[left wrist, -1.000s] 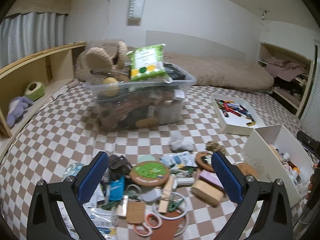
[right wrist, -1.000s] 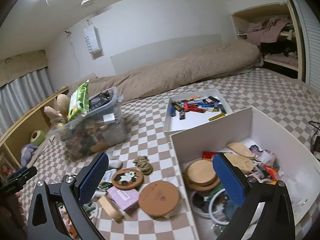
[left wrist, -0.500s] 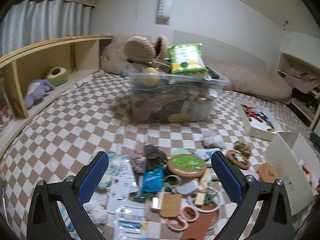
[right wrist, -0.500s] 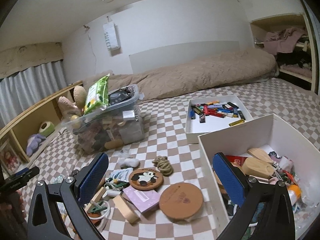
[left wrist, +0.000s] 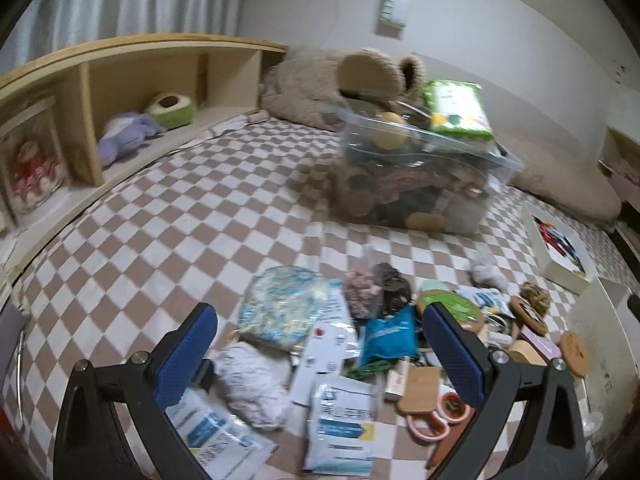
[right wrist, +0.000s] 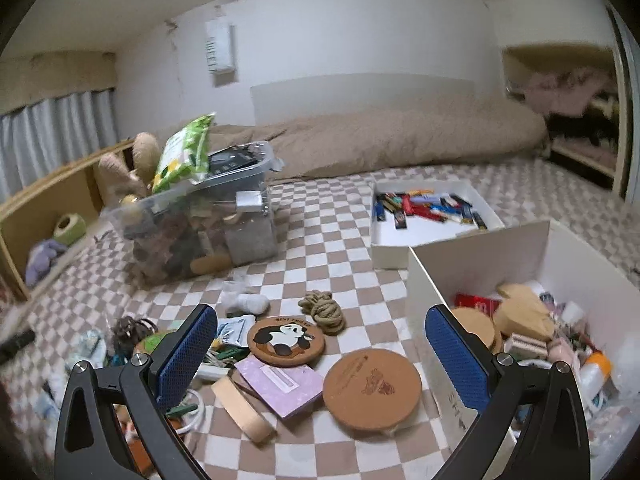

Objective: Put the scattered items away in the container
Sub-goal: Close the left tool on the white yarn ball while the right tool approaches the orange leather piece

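Scattered items lie on a checkered bedspread. In the left wrist view my left gripper (left wrist: 320,352) is open above white packets (left wrist: 342,426), a blue pouch (left wrist: 388,336), a crumpled white cloth (left wrist: 252,384) and a blue-patterned bag (left wrist: 286,306). In the right wrist view my right gripper (right wrist: 320,352) is open over a panda coaster (right wrist: 285,338), a plain cork coaster (right wrist: 372,388), a purple card (right wrist: 280,382) and a rope knot (right wrist: 323,310). The white container (right wrist: 480,248) at right holds wooden pieces and small items.
A clear plastic bin (right wrist: 200,220) packed with things and topped by a green packet (right wrist: 184,152) stands behind the pile. A shallow white tray (right wrist: 432,236) holds coloured sticks. A wooden shelf (left wrist: 120,80) with plush toys runs along the left. A beige duvet (right wrist: 400,136) lies at the back.
The left gripper has swung left and lower toward the packets and cloth. The right gripper has shifted left, off the white container and over the coasters. Both stay open.
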`<state>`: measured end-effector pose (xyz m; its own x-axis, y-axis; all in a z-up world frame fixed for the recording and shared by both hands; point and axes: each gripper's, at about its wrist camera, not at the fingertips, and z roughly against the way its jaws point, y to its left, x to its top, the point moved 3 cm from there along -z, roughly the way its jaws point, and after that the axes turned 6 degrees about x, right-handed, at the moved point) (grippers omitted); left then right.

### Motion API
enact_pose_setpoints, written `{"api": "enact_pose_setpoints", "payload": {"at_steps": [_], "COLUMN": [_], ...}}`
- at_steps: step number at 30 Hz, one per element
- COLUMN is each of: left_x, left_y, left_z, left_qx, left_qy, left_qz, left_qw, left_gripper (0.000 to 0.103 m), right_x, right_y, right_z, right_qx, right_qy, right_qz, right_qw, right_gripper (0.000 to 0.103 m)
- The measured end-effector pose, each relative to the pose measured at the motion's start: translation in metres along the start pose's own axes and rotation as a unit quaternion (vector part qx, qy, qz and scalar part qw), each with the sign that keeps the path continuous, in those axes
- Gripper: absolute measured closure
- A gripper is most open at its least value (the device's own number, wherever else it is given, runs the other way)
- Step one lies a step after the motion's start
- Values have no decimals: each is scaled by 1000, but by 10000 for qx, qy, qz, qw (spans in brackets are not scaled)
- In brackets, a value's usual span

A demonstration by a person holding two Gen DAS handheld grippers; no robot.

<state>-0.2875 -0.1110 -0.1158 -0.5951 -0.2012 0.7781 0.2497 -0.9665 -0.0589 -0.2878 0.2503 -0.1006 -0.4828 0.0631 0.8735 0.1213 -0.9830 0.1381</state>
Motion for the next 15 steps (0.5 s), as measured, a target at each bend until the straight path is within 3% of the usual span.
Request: {"api": "enact_pose_setpoints", "payload": {"at_steps": [3, 8, 15], "left_x": [-4, -14, -30], "left_y": [15, 31, 43], "left_z": [-5, -18, -42], "left_qx": [107, 345, 31], "left_qy": [33, 277, 918], "left_qz": [188, 160, 569], "left_qw": [9998, 9989, 9941], "left_gripper": [0, 0, 0], "right_x": [-4, -14, -27], "right_y": [9, 11, 12], "right_z": [-3, -15, -29], "right_qx": [-2, 245, 485], "right_qy": [50, 392, 746], "right_qz": [343, 363, 185], "right_qw": [9994, 9983, 9959], "right_gripper": [0, 0, 0]}}
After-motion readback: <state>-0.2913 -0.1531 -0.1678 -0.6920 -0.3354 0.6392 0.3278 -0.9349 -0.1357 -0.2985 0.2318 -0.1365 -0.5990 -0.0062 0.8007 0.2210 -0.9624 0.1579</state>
